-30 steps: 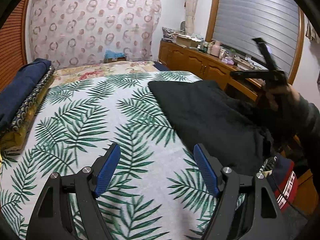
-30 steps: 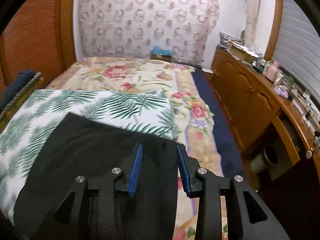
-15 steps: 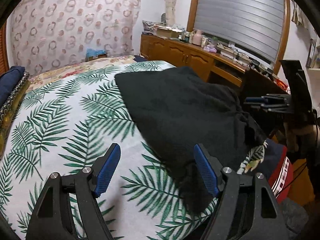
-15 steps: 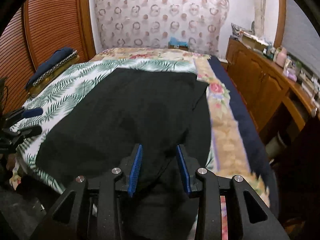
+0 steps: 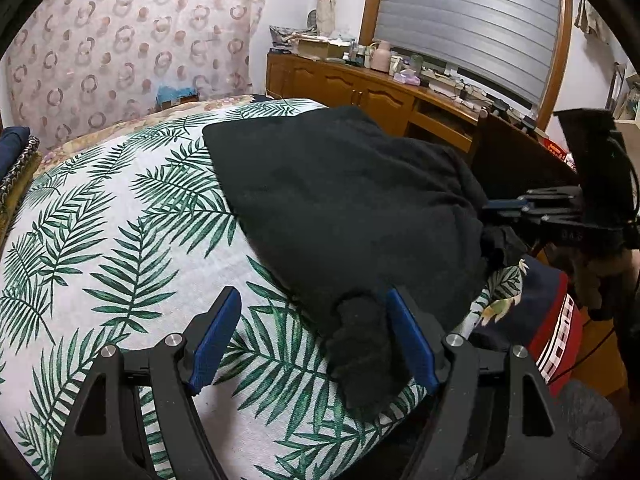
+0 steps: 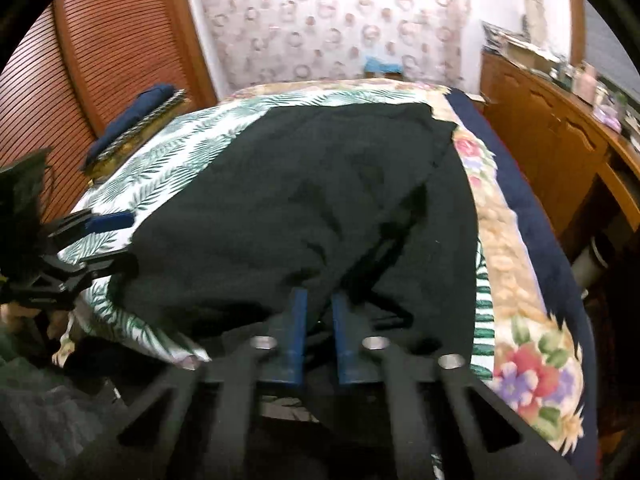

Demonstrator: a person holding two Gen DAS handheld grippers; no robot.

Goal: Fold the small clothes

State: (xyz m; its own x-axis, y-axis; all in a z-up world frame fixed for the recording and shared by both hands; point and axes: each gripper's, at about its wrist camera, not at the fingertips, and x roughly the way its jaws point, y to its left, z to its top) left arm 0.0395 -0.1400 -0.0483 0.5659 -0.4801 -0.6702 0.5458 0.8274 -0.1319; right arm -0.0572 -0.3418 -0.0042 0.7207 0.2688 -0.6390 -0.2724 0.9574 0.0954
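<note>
A black garment (image 5: 340,200) lies spread on the palm-leaf bed cover (image 5: 120,240), with its near edge bunched at the bed's side. My left gripper (image 5: 312,300) is open. A floppy corner of the garment (image 5: 360,344) lies between its fingers, close to the right pad, and is not pinched. In the left wrist view my right gripper (image 5: 504,208) is shut on the garment's right edge. The right wrist view shows the right gripper (image 6: 319,300) with its blue pads close together on the near hem of the garment (image 6: 300,192). The left gripper (image 6: 108,240) is at that view's left.
A cluttered wooden sideboard (image 5: 360,88) runs along the right of the bed. A folded dark blue stack (image 6: 136,116) lies on the bed's far left, by a slatted wooden door (image 6: 80,60). A floral quilt (image 6: 520,320) shows under the cover. A red and navy cloth (image 5: 556,328) hangs at the bed's edge.
The right gripper's jaws have closed onto the garment's hem. The left gripper has moved to the garment's near corner, which now lies between its open fingers.
</note>
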